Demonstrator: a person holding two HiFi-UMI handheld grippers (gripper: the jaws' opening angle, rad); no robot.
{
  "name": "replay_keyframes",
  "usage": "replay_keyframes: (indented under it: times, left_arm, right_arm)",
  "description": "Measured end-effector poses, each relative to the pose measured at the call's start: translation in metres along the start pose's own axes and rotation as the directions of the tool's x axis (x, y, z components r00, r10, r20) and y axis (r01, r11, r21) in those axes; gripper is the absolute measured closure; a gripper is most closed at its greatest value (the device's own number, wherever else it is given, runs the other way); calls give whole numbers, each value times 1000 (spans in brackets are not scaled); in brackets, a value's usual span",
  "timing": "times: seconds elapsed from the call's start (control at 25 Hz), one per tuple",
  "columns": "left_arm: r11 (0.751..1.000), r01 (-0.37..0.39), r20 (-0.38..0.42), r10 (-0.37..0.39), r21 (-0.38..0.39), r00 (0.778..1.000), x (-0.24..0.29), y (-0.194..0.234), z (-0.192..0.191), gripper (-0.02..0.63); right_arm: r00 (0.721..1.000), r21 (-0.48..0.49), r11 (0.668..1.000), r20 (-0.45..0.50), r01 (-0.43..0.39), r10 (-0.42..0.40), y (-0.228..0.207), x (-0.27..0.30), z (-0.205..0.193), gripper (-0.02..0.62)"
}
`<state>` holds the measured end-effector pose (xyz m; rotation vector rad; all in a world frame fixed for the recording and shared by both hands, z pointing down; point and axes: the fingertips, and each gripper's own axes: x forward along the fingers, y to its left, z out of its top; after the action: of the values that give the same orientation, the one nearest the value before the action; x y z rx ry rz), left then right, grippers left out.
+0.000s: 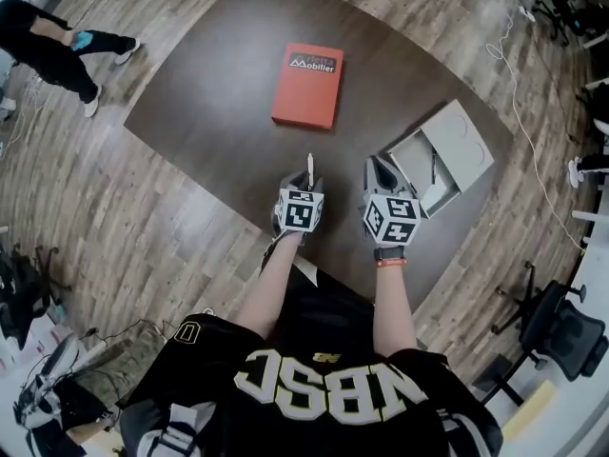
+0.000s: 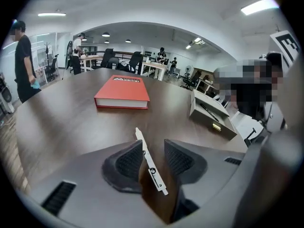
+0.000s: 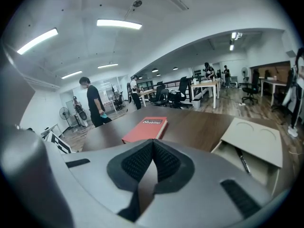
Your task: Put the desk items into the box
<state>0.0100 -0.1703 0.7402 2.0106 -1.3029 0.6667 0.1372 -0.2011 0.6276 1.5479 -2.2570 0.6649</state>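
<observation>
A thin white strip-shaped tool (image 2: pixel 151 163) stands between the jaws of my left gripper (image 2: pixel 153 148). It leans on the left pad, with a clear gap to the right pad, so this gripper is open. In the head view the tool (image 1: pixel 309 166) sticks up from the left gripper (image 1: pixel 308 177) near the table's front edge. My right gripper (image 1: pixel 381 174) is shut and empty, just left of the open grey box (image 1: pixel 457 136). A black pen (image 3: pixel 242 160) lies inside the box (image 3: pixel 254 139). A red book (image 1: pixel 306 86) lies flat further back.
The dark brown table (image 1: pixel 209 93) stands on a wooden floor. A person in black (image 1: pixel 43 41) stands beyond its far left corner. An office chair (image 1: pixel 561 327) is at the right, and a cable (image 1: pixel 519 84) trails on the floor past the box.
</observation>
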Motion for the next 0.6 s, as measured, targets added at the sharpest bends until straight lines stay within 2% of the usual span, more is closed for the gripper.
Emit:
replay_keyframes:
  times: [0.2,0.36,0.6]
  left_arm:
    - [1000,-4,-60,6,22,998,20,1,-14,482]
    - [998,-56,-68,57,24,996,26,11,-15,500]
    - [997,-64,-102,68,43,992,32,13,-21,527]
  right_arm:
    - [1000,26,999,-5,30,-30,-6,-6,-9,588]
    - [998,36,998,-10,56,-56,-12,-11,-11,588]
    - [995,66,993,-13,97,-96,-19,-17,-17,588]
